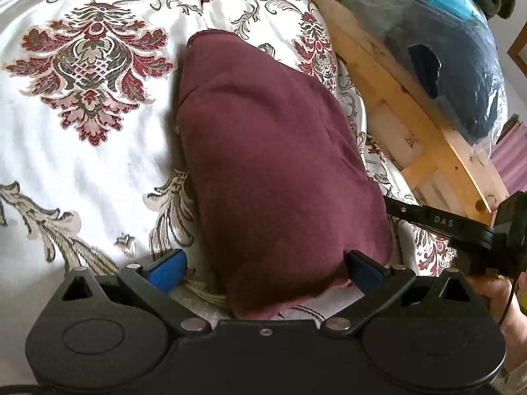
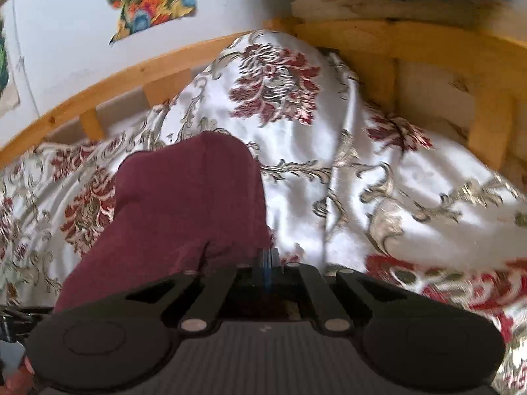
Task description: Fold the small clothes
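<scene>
A folded maroon garment point(image 1: 273, 164) lies on the patterned bedspread point(image 1: 82, 151). My left gripper point(image 1: 265, 268) stands open at the garment's near end. Its blue-padded fingers point(image 1: 169, 268) sit either side of the cloth and do not press on it. My right gripper point(image 2: 267, 258) is shut, pads together, right at the garment's point(image 2: 184, 204) lower right edge. In the left wrist view the right gripper point(image 1: 390, 205) comes in from the right, its tip against the garment's side. I cannot tell whether any cloth is pinched.
A wooden bed frame point(image 1: 395, 75) runs along the bedspread's far and right sides. Bagged dark bundles point(image 1: 438, 42) lie beyond the rail. A white wall with colourful pictures point(image 2: 148, 3) rises behind the frame point(image 2: 98, 92). A hand point(image 1: 490, 293) holds the right gripper.
</scene>
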The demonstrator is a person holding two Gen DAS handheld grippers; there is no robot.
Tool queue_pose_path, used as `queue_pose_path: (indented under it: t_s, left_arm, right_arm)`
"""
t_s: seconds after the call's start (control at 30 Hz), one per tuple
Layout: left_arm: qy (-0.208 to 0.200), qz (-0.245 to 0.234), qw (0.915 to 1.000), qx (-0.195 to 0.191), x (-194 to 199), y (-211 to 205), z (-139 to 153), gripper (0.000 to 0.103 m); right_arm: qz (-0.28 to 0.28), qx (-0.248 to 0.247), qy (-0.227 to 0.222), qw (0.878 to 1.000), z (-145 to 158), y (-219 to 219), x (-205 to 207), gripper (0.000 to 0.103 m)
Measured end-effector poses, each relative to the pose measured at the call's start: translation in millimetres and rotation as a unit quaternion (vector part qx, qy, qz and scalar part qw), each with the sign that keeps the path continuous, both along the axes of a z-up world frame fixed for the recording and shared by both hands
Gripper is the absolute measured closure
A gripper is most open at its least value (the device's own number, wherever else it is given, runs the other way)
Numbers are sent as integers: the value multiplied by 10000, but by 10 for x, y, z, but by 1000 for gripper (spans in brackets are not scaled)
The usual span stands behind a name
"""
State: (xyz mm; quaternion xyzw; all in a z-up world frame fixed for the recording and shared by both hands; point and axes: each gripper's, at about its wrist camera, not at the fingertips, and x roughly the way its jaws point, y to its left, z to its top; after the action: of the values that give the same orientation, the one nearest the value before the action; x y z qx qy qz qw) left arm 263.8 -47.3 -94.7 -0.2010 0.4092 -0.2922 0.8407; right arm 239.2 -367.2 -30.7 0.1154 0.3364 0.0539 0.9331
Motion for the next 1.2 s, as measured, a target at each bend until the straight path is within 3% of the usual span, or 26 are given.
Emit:
queue_pose_path:
  t_s: [0.3, 0.4, 0.5, 0.53, 0.57, 0.7, 0.87, 1.2]
  left_arm:
    - [-102, 208, 9980, 581, -218, -99, 170, 1]
    - [-41, 305, 9965, 779, -265, -123, 230, 1]
    - [9, 430, 9949, 916, -293, -120, 276, 1]
    - [27, 472, 9942, 961, -301, -110, 290, 1]
    - [33, 511, 9937, 1001, -316, -106, 297, 1]
    - [112, 687, 9906, 1176, -319, -38, 306, 1]
    - [129, 785, 9926, 923, -300, 63, 336, 1]
    - [78, 865, 9962, -97, -56, 156, 156, 1]
  right_arm:
    - [113, 56, -256, 9996, 76, -31, -327, 99]
    - [198, 33, -348, 9992, 83, 9, -393, 93]
    - [248, 72, -356, 9990, 68, 37, -421, 67]
    - [248, 85, -345, 9991, 59, 42, -428, 50]
    - [222, 91, -351, 9991, 51, 45, -438, 40]
    - [169, 104, -361, 9992, 4, 39, -458, 23]
    - [218, 306, -434, 9984, -26, 9, -445, 6]
    - [404, 444, -605, 9964, 38, -16, -235, 0]
